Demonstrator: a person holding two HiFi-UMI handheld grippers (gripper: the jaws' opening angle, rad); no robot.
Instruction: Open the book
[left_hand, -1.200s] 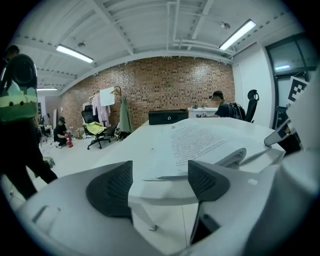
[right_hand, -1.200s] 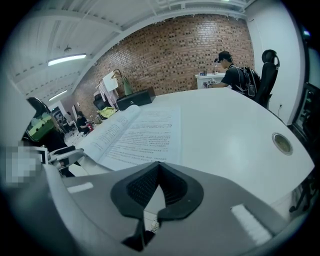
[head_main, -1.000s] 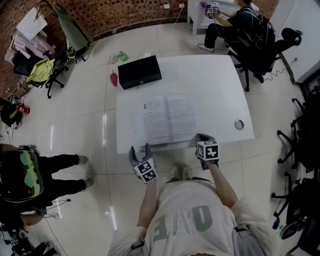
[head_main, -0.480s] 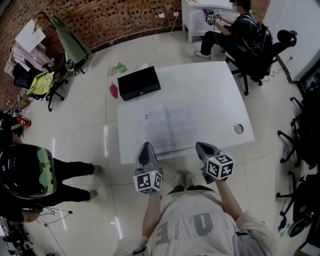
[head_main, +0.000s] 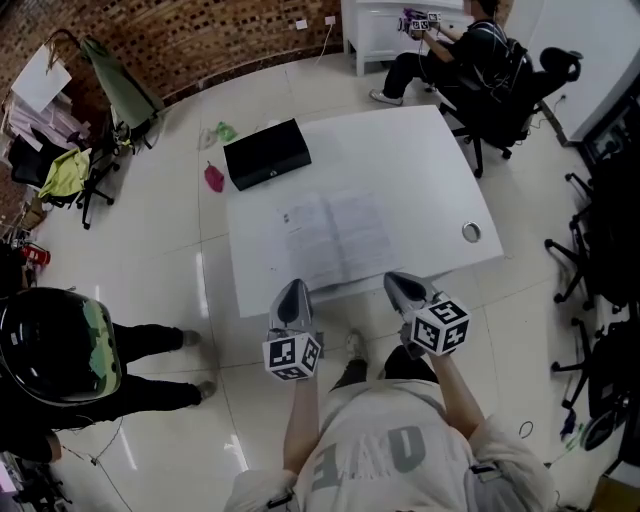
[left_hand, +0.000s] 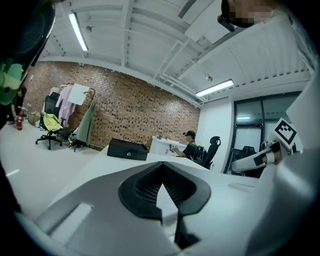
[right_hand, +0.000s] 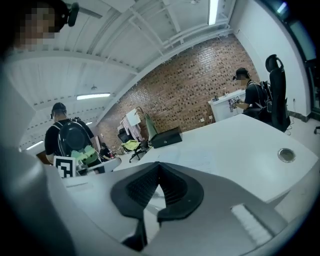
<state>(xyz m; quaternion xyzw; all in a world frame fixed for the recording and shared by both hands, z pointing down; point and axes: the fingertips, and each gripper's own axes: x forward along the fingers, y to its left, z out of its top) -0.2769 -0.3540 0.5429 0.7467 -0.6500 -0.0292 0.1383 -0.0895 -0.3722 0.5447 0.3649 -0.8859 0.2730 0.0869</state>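
Book open, both claws shut and empty

Head view: the book (head_main: 335, 235) lies open and flat near the front of the table (head_main: 420, 170); the left claw (head_main: 293, 297) and right claw (head_main: 400, 285) hang in the air just off the table's near edge, apart from the book; nothing holds the pages down, so I think a page could flop back over. Left claw view: its two jaws are pressed together with nothing between them; if it went down now it might bump the table edge or crumple a page. Right claw view: jaws together too, and empty; a shut claw pushed at the paper could shove the book along or tear a page.
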